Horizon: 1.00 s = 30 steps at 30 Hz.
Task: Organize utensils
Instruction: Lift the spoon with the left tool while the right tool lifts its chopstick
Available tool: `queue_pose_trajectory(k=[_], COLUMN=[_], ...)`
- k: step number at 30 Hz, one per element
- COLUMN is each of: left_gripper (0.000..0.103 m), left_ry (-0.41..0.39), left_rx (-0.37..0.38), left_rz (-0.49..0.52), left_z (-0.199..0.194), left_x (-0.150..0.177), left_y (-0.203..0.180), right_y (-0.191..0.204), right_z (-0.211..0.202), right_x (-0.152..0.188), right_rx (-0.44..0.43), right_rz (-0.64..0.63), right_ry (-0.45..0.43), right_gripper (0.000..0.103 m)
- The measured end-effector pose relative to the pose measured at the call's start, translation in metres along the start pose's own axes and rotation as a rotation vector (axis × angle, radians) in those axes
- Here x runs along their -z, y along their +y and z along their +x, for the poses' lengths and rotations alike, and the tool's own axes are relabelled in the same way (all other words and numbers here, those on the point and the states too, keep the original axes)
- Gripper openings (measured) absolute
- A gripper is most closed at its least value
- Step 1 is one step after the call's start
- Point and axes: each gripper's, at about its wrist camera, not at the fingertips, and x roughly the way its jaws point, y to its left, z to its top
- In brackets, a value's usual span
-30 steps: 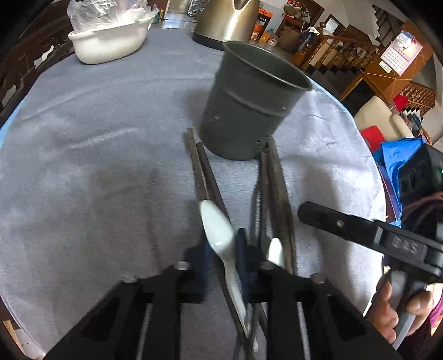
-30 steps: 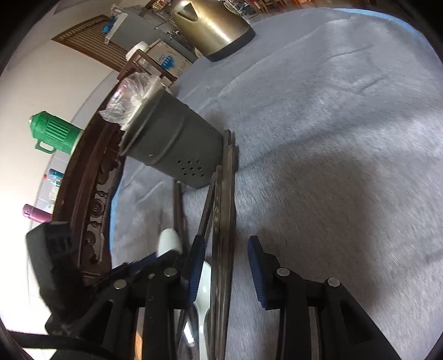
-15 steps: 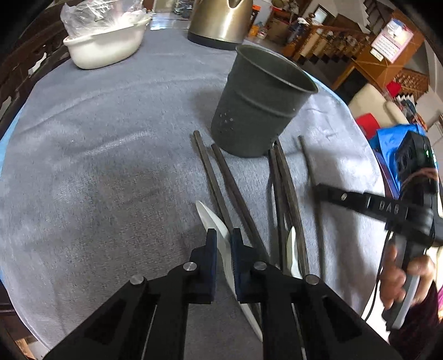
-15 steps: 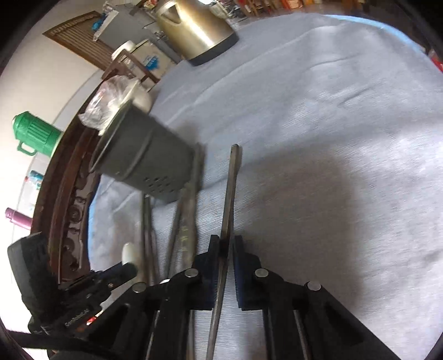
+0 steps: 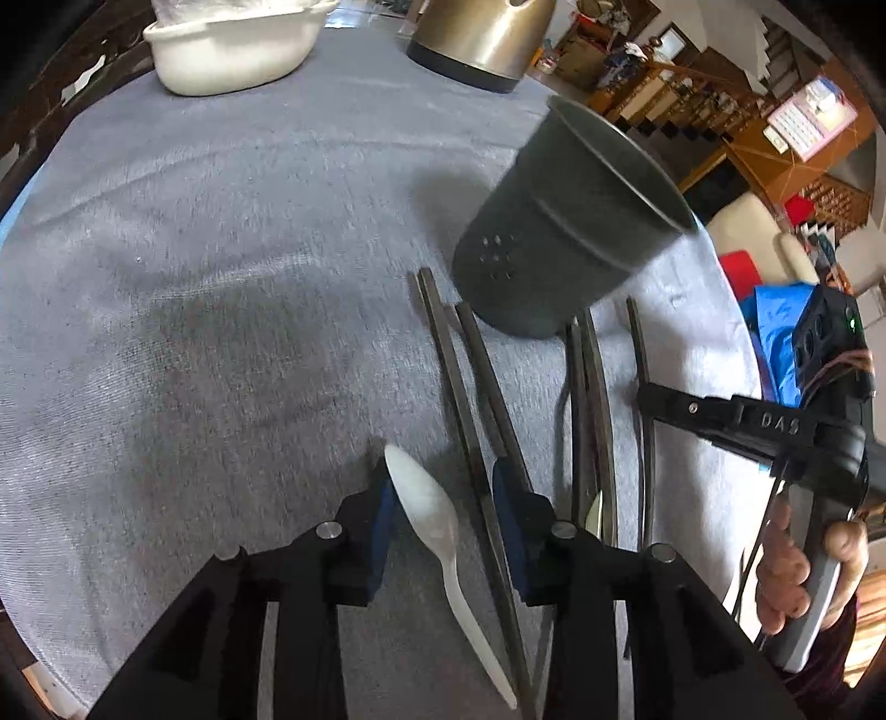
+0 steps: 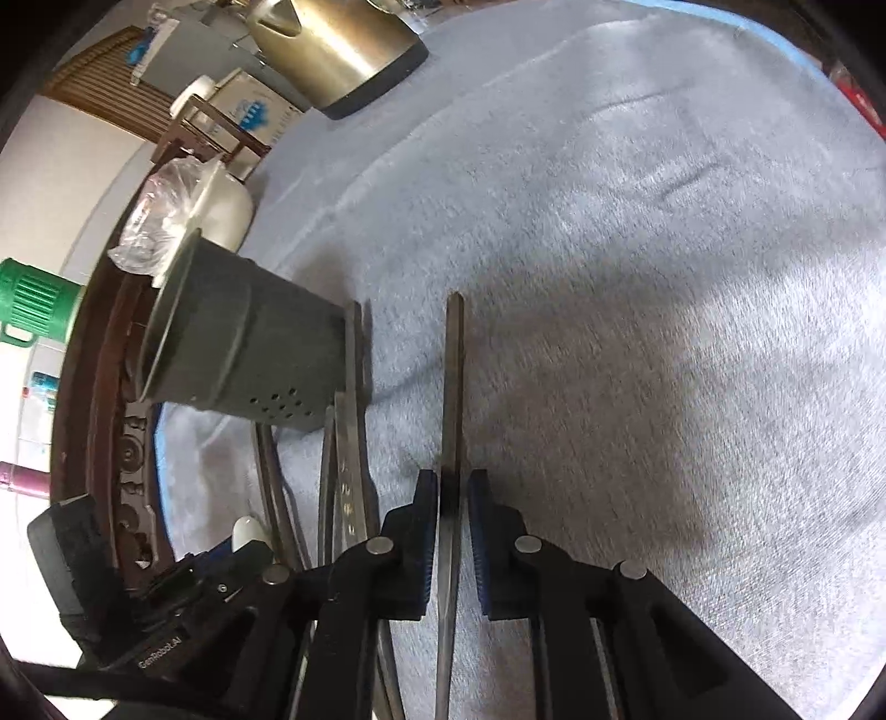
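Spoon and chopstick at the tools

The left tool (image 5: 443,487) has just been opened around the white spoon (image 5: 429,512); one chopstick (image 6: 453,399), pointing to 12 o'clock, is pinched by the right tool (image 6: 453,498).

Counted one dark perforated cup (image 5: 554,232) at far right, two white spoons (image 5: 426,512) near, the second half hidden further right (image 5: 595,507), at least five dark chopsticks (image 5: 446,343), one kettle (image 5: 482,39), one white basin (image 5: 232,55) far left.
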Motion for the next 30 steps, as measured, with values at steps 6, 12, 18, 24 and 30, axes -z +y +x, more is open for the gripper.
queue_pose_trajectory(k=[6,12,18,24,30], left_gripper=[0.016,0.008,0.008,0.008,0.008], left_ry=[-0.020,-0.064,-0.169,-0.311,-0.376], left_rx=[-0.013,-0.032,0.009,0.050,0.048], left_rz=[-0.017,-0.011,0.005,0.047,0.048], left_z=[-0.003,-0.027,-0.077,-0.125,-0.145], left_x=[-0.001,0.004,0.000,-0.020,-0.026], left_y=[0.010,0.011,-0.005,-0.037,-0.041], right_y=[0.018,0.019,0.031,0.047,0.042], right_z=[0.004,-0.012,-0.056,-0.108,-0.091], right_x=[-0.001,0.005,0.014,0.019,0.001], right_rx=[0.098,0.027,-0.028,-0.077,-0.006], right_rz=[-0.121,-0.151,-0.238,-0.294,-0.235], right_ry=[-0.024,-0.069,-0.182,-0.336,-0.215], right_gripper=[0.010,0.007,0.007,0.007,0.010])
